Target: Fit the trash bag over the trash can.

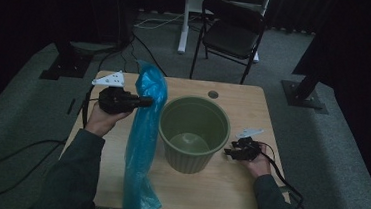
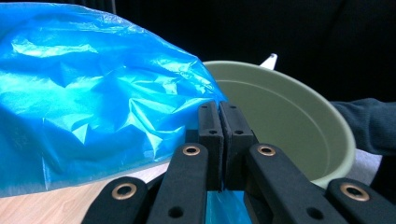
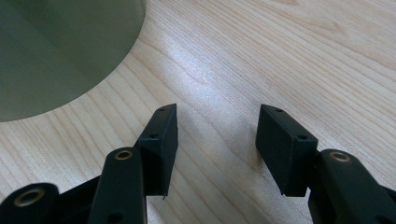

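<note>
A long blue plastic bag (image 1: 143, 141) hangs lifted over the left half of the wooden table (image 1: 244, 101), its lower end trailing past the front edge. My left gripper (image 1: 146, 101) is shut on the bag's upper edge, just left of a green bucket (image 1: 194, 133). In the left gripper view the closed jaws pinch the blue film (image 2: 93, 107) with the bucket's rim (image 2: 299, 98) behind them. My right gripper (image 1: 231, 152) rests low on the table at the bucket's right side, open, with bare wood between its fingertips (image 3: 163, 135). The bucket's wall (image 3: 56, 51) is at the upper left there.
A black folding chair (image 1: 231, 33) and a white stand (image 1: 185, 19) are behind the table. Dark stand bases sit on the grey floor at both sides. Cables trail off the table's left and right edges. A round hole (image 1: 213, 94) marks the table's far edge.
</note>
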{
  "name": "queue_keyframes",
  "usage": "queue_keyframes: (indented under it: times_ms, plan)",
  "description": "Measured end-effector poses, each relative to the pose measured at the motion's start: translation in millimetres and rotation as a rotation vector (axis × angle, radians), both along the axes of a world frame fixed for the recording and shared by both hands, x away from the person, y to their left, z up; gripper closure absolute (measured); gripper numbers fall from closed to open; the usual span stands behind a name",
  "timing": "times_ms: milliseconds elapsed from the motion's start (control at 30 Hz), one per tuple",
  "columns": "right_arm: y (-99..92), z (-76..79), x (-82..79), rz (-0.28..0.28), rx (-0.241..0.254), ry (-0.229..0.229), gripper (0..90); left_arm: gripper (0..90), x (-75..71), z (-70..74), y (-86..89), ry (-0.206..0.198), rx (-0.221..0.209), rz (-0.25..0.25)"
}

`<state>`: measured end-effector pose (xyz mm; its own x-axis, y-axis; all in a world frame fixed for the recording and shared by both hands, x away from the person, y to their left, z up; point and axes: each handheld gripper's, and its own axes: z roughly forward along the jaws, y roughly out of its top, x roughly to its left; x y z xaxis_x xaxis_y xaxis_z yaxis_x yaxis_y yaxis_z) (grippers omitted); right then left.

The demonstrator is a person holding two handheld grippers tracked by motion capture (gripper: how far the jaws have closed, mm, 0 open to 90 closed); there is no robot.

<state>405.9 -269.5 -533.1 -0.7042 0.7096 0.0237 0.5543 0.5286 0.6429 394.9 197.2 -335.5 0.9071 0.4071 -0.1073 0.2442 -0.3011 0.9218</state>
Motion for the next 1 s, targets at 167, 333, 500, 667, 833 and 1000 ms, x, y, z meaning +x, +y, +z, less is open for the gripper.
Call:
queue_keyframes:
  times_ms: [167,333,500,667,833,1000]
  plan:
    - [0.0,0.0,0.0,0.003,-0.001,0.000,48.1,88.3,2.5,5.6,-4.7,0.012,-0.029,-0.057]
    - [-0.1,0.0,0.1,0.002,0.000,0.000,48.2,88.2,1.8,12.5,-10.1,0.017,-0.061,-0.115]
    - [-0.2,0.0,0.2,0.002,0.000,0.000,48.3,88.2,0.8,20.3,-13.4,0.013,-0.096,-0.163]
    - [-0.1,0.0,0.1,0.002,0.000,0.000,48.3,88.2,1.6,19.3,-17.1,0.017,-0.083,-0.171]
    - [-0.2,0.0,0.4,0.002,0.001,0.000,48.4,88.1,1.9,13.1,-31.6,0.027,-0.040,-0.200]
    - [-0.1,0.1,0.2,0.004,-0.002,0.000,48.4,87.8,0.7,4.1,-50.3,0.056,0.043,-0.268]
